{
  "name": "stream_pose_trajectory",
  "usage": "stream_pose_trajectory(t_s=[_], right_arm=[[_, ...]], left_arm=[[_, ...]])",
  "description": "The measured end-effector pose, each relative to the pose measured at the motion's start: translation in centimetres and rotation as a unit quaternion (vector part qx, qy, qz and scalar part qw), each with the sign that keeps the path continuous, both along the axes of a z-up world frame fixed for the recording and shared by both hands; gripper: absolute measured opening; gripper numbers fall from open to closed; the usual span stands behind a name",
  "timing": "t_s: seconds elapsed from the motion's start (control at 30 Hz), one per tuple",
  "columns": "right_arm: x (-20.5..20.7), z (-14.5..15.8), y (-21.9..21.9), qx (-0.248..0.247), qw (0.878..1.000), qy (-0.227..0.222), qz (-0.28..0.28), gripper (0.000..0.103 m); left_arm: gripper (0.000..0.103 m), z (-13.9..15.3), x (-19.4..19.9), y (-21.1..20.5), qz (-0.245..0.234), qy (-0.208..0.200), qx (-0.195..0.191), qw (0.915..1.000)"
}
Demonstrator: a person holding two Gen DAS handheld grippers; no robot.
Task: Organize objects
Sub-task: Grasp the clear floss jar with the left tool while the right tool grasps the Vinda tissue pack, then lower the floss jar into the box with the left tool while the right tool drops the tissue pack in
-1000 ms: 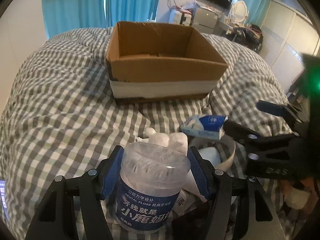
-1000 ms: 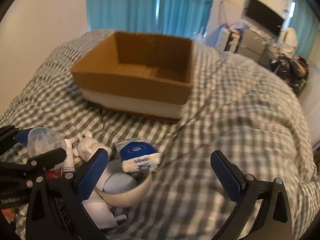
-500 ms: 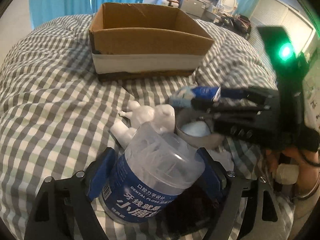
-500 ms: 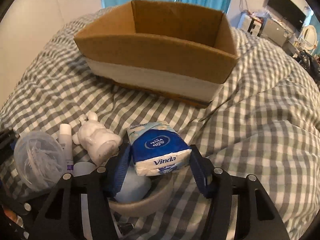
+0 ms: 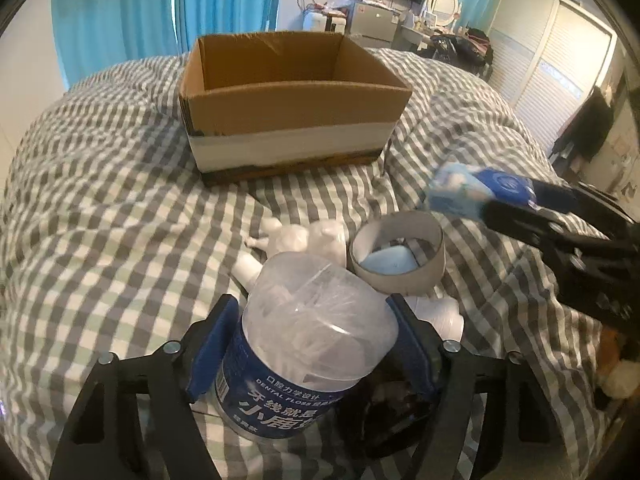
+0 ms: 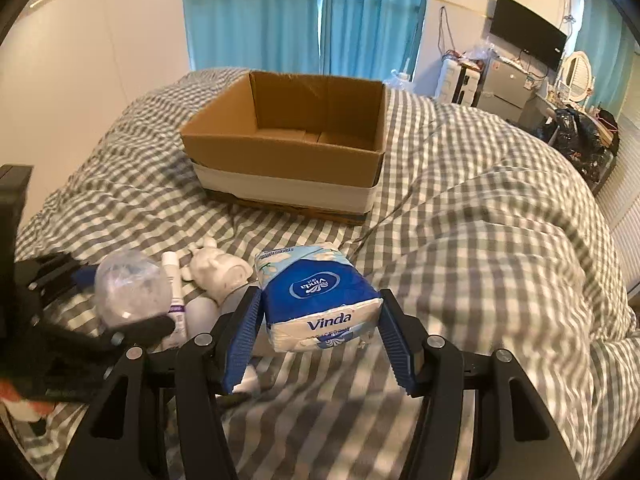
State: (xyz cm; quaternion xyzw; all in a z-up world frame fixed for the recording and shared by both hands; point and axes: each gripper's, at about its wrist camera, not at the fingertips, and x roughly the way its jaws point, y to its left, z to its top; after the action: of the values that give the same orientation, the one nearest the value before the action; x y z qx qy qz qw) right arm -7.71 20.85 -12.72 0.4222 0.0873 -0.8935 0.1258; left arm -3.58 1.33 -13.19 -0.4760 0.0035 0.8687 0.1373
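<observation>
My left gripper is shut on a clear dental floss jar with a blue label, held above the checked bedspread. My right gripper is shut on a blue and white Vinda tissue pack, lifted off the bed; it shows at the right in the left wrist view. The open, empty cardboard box sits on the bed beyond both grippers. The jar also shows at the left in the right wrist view.
On the bed below lie a white figurine, a small white tube and a round white band holding a pale blue object. Blue curtains, a TV, a mirror and cluttered furniture stand behind the bed.
My right gripper closed on the tissue pack and lifted it up off the round band. My left gripper has kept hold of the jar and raised it a little.
</observation>
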Motion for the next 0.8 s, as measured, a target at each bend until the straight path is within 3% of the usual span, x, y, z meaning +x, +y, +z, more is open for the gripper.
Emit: stream_pose_trajectory(t_s=[0.4, 0.8], right_arm=[[2.5, 2.9, -0.5, -0.009, 0.999, 0.037, 0.000, 0.057], [1.4, 6.8, -0.7, 0.002, 0.996, 0.087, 0.001, 0.057]], left_arm=[[0.070, 4.3, 0.1, -1.5, 0.016, 0.041, -0.001, 0.9990], [0.069, 9.9, -3.5, -0.8, 0.018, 0.092, 0.013, 0.9955]])
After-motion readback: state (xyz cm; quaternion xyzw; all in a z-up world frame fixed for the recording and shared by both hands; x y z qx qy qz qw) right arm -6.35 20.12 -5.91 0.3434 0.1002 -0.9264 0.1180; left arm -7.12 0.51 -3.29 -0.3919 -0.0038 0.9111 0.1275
